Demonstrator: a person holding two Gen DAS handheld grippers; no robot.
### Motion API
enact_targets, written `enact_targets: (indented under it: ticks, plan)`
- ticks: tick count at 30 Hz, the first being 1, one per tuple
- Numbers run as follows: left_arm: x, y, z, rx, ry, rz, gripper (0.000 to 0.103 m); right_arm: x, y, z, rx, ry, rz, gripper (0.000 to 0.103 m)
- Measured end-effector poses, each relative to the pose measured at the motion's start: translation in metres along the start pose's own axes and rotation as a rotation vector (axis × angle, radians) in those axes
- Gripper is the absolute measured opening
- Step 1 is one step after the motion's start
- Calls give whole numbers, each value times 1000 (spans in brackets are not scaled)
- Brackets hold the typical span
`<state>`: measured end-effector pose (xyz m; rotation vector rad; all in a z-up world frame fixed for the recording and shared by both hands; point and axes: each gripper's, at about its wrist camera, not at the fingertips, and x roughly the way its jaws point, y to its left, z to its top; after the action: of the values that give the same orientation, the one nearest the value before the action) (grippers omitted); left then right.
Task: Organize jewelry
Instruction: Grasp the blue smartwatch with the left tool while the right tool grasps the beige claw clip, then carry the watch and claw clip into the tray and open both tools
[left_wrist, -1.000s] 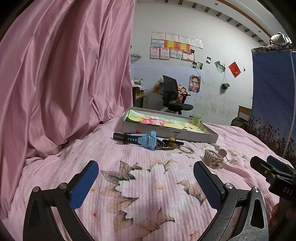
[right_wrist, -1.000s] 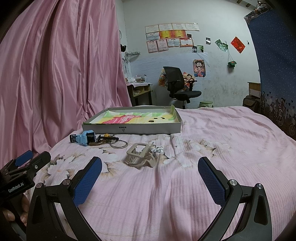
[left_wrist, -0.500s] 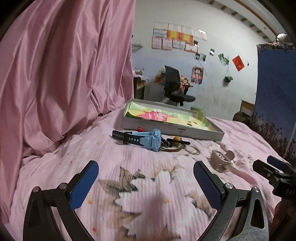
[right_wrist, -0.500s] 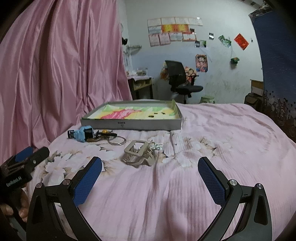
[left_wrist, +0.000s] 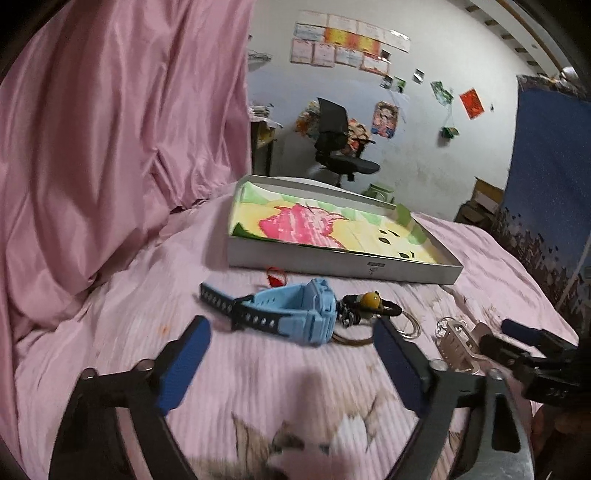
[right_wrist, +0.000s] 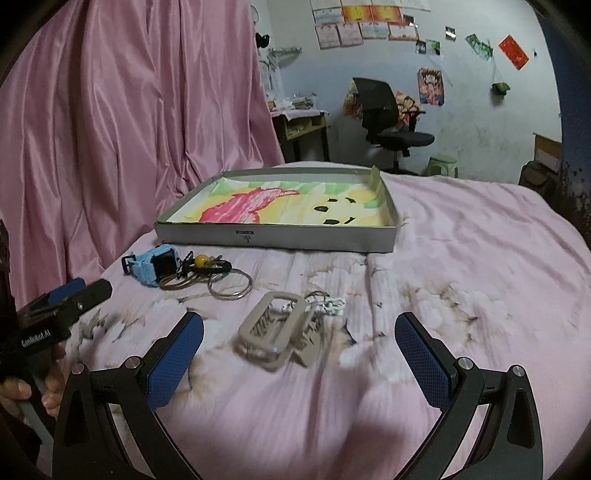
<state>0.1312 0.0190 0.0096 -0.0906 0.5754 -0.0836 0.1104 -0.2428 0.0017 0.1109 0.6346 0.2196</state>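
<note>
Closer now, left gripper (left_wrist: 290, 339) has neared the blue watch (left_wrist: 295, 314), fingers apart; right gripper (right_wrist: 299, 338) faces the beige hair claw (right_wrist: 275, 334), fingers spread.

Left gripper (left_wrist: 290, 349) fills its view's lower frame, jaws spread wide; right gripper (right_wrist: 299, 341) likewise, gaping and empty.

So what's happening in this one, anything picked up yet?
Nothing is held. A person has a gripper in each hand over a pink bedspread, both open. The left gripper points at a blue watch lying beside a yellow bead charm and metal rings. The right gripper faces a beige hair claw. The shallow box behind them holds only its colourful paper lining.
</note>
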Motion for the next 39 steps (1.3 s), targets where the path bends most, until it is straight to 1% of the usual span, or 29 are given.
enact_targets:
  ticks: [2, 3, 5, 6, 8, 11, 12, 14, 16, 19, 22, 23, 26, 29, 32, 35, 39]
  plan:
    - [7, -3, 4, 23, 9, -15, 76, 10, 1, 1, 6, 27, 6, 88]
    - [10, -6, 5, 36, 14, -23, 72, 16, 1, 0, 11, 43, 18, 85]
    - [18, -8, 7, 53, 29, -43, 67, 26, 2, 0, 20, 72, 38, 76]
    - [23, -9, 8, 63, 39, -47, 65, 30, 3, -1, 25, 82, 44, 74]
    - [27, -12, 9, 82, 46, -39, 65, 36, 2, -3, 31, 95, 54, 71]
    - [32, -11, 12, 80, 55, -43, 64, 40, 2, -5, 39, 106, 69, 69]
    - [35, -10, 13, 77, 62, -43, 62, 42, 3, -6, 39, 110, 75, 69]
    - [38, -8, 13, 72, 76, -42, 58, 47, 3, -6, 35, 120, 77, 59]
    - [44, -7, 12, 68, 98, -41, 55, 53, 5, -7, 29, 135, 77, 57]
    - [51, -8, 10, 75, 117, -29, 51, 55, 5, -9, 24, 142, 74, 53]
    - [53, -8, 9, 73, 122, -9, 42, 56, 5, -10, 25, 139, 73, 53]
    - [53, -7, 9, 69, 120, -5, 37, 56, 5, -11, 26, 137, 72, 53]
    - [53, -2, 7, 44, 119, -39, 32, 56, 6, -12, 23, 125, 70, 53]
    - [53, -3, 5, 43, 118, -59, 25, 55, 6, -12, 21, 111, 75, 52]
    - [49, -4, 2, 40, 115, -67, 21, 53, 5, -14, 20, 103, 88, 52]
    - [41, -2, -1, 16, 101, -73, 21, 50, 3, -15, 22, 92, 105, 52]
    - [24, 0, -11, -43, 70, -99, 21, 44, 1, -16, 31, 65, 133, 52]
